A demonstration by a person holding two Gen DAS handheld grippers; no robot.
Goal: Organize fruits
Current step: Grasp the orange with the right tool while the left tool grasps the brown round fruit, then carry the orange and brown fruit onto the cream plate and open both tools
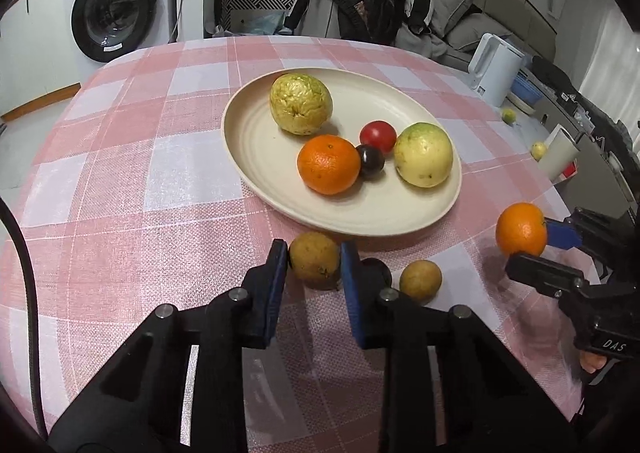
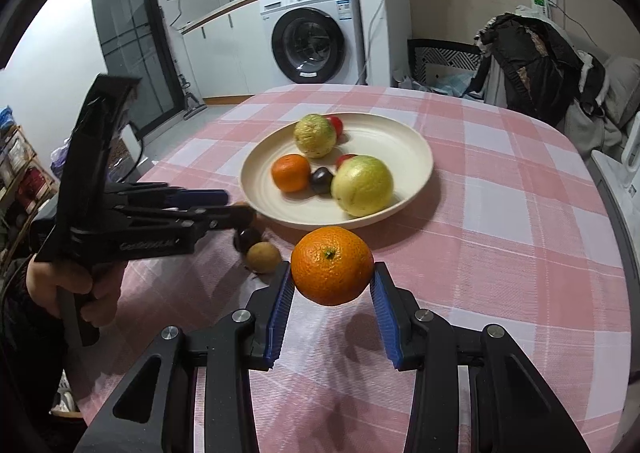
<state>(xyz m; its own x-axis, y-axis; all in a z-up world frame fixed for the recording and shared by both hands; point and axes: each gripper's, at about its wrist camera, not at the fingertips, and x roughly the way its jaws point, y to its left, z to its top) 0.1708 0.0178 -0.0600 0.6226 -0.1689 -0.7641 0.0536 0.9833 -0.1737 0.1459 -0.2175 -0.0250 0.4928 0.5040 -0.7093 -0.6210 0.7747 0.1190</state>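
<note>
In the left wrist view my left gripper [image 1: 314, 253] is shut on a round brown fruit [image 1: 314, 265] that lies on the pink checked cloth just in front of the cream plate [image 1: 256, 157]. A dark fruit [image 1: 378, 268] peeks out behind its right finger, and a second brown fruit [image 1: 420, 279] lies beside that. The plate holds a bumpy yellow fruit [image 1: 300, 104], an orange [image 1: 328, 164], a red tomato [image 1: 378, 136], a dark plum [image 1: 370, 160] and a pale green fruit [image 1: 423, 155]. My right gripper [image 2: 332, 273] is shut on another orange [image 2: 332, 265], held above the cloth.
A white kettle [image 1: 496, 69] stands at the table's far right edge. Behind the table are a chair piled with clothes [image 1: 360, 1] and a washing machine [image 1: 116, 13]. A person's hand [image 2: 92, 293] grips the left tool's handle at the table's left side.
</note>
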